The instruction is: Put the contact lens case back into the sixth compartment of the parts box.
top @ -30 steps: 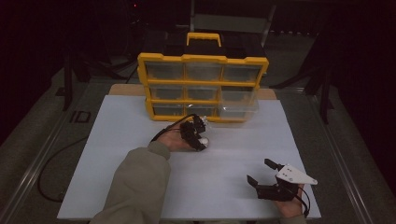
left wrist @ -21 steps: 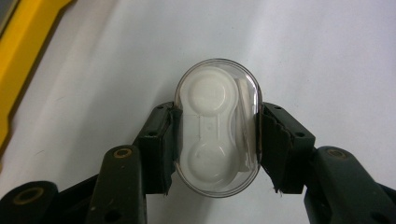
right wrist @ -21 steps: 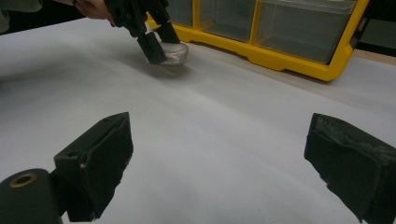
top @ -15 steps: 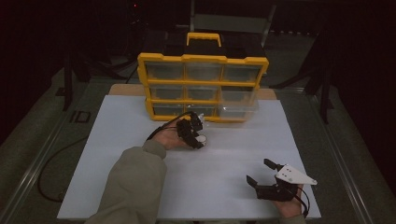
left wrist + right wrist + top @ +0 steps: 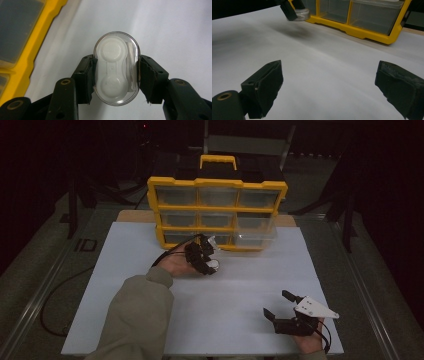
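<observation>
Just in front of the yellow drawer cabinet [image 5: 217, 212], at the far middle of the white worktop [image 5: 125, 285], the left gripper [image 5: 206, 257] hangs above the sheet, fingers clamped on a clear oval case [image 5: 116, 68]. Open sheet lies all round. Near the right edge, the right gripper [image 5: 282, 304] rests low, fingers wide apart.

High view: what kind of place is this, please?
Probably a dim lab or workshop set up for recording. A white table holds a yellow drawer organizer, dark frames stand around it, and each hand works a hand-held gripper, the left hand-held gripper clamping a clear contact lens case.
</observation>
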Motion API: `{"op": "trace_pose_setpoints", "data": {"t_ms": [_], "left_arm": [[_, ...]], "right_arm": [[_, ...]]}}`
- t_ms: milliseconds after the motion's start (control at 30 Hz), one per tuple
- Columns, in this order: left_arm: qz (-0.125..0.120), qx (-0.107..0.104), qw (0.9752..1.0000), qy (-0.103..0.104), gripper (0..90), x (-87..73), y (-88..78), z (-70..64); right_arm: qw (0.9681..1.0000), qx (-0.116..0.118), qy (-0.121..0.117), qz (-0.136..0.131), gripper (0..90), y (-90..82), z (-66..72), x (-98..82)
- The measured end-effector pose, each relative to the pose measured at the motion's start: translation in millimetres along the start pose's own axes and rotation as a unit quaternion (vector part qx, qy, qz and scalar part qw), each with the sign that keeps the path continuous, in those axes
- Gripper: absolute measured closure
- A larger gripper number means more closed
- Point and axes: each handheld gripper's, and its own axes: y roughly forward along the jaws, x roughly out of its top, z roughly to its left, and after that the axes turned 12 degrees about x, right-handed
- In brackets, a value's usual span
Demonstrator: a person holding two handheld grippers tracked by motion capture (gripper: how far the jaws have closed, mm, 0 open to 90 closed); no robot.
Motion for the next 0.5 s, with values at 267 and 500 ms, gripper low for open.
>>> {"op": "trace_pose_setpoints", "data": {"t_ms": [267,500], "left_arm": [[-0.008,0.007,0.9999,0.007,49.9,5.2,-15.0,2.7],[-0.017,0.010,0.9998,0.007,49.9,9.6,-25.3,5.3]], "right_arm": [[1.0000,-0.002,0.000,-0.001,7.6,-0.4,-0.1,0.0],[1.0000,-0.002,-0.001,-0.002,7.6,-0.5,-0.1,0.0]]}}
